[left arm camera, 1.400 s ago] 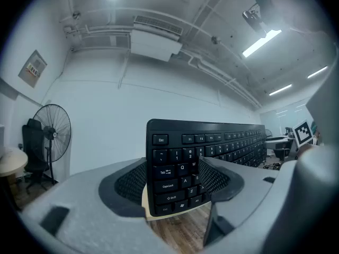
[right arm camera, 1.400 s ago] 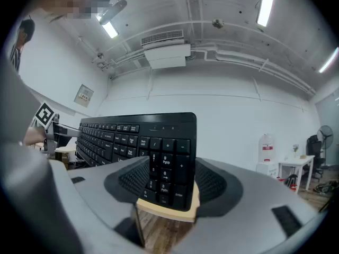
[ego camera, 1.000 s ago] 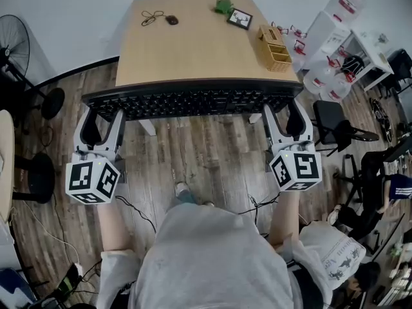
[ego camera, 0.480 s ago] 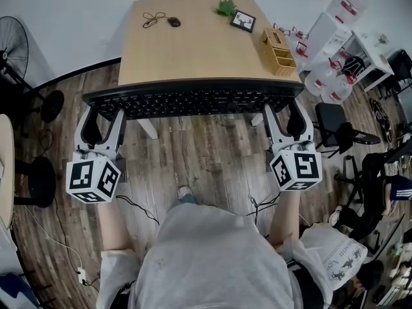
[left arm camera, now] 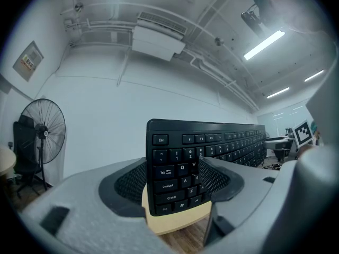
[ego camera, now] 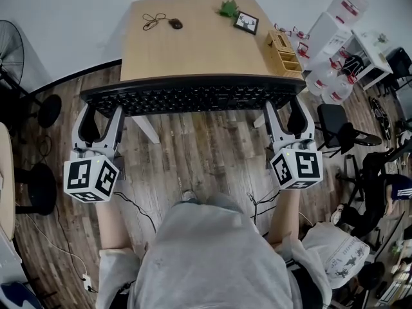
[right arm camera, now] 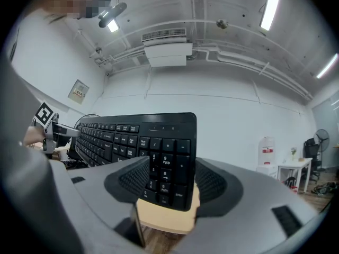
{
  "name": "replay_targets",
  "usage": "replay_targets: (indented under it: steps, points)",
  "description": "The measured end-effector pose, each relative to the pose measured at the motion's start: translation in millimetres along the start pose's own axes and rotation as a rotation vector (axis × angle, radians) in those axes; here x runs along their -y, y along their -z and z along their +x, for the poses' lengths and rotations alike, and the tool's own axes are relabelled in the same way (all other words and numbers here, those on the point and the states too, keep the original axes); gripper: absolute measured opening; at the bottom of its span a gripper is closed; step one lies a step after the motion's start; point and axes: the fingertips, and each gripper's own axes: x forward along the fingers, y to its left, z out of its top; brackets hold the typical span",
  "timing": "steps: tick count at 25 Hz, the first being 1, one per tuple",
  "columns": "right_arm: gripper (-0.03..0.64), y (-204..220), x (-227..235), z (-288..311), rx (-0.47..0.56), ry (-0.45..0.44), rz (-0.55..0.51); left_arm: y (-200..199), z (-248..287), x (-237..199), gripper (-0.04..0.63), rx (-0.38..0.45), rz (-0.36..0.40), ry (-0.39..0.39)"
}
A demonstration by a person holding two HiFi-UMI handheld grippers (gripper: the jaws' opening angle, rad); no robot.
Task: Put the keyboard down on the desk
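Black full-size keyboard (ego camera: 193,99), keys up, set crosswise along the near edge of the light wooden desk (ego camera: 193,44) and slightly wider than the desk top. Clamped at both short ends: Esc end in the left gripper (ego camera: 100,117), numeric-pad end in the right gripper (ego camera: 288,112). Contact with the desk not discernible.

Kbd (left arm camera: 175,163) keys: Esc, Tab, Caps Lock, Q, PgUp.

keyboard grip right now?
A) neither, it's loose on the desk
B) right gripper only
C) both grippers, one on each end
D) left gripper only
C: the left gripper is shut on the Esc end of the keyboard, and the right gripper is shut on its number-pad end.
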Motion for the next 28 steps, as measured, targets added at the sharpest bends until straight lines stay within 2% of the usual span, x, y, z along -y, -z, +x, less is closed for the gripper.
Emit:
replay_targets:
  steps: [9, 18, 28]
  points:
    - [0.264, -1.7, -2.5, 58.8, -0.033, 0.002, 0.013, -5.8, 48.9, -33.4, 0.282, -0.026, -0.008, 0.001]
    - [0.264, 22.9, 5.6, 91.3, -0.005, -0.009, 0.009, 16.3, 78.6, -40.6, 0.282, -0.003, -0.002, -0.011]
    - [0.264, 23.2, 49.5, 205.7, -0.004, -0.032, 0.008, 6.3, 189.7, -60.4, 0.282, -0.001, -0.006, -0.035]
